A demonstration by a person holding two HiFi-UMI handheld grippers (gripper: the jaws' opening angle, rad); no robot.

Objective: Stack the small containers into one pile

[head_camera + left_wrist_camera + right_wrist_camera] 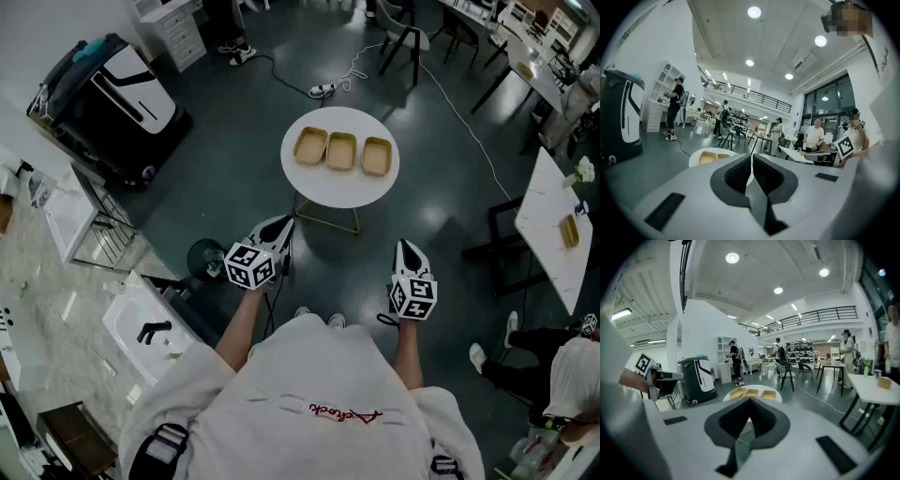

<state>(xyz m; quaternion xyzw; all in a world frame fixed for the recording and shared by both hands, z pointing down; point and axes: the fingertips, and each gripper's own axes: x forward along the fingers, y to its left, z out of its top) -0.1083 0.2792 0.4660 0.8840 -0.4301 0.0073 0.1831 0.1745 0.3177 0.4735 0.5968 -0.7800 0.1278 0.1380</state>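
We hold left gripper (279, 228) and right gripper (406, 248) clenched, empty; unopened, they could shove containers (341, 151) off the table (347, 194).

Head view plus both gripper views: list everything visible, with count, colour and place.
small containers: three, tan, side by side on the round table
round table: one, white, ahead of the person
spare container: one, tan, on the long table
long table: one, white, right edge
power strip: one, white, on the floor beyond the round table
wheeled machine: one, black and white, upper left
left claw: one, white with dark pads, shut, empty, short of the round table
right claw: one, same colours, shut, empty
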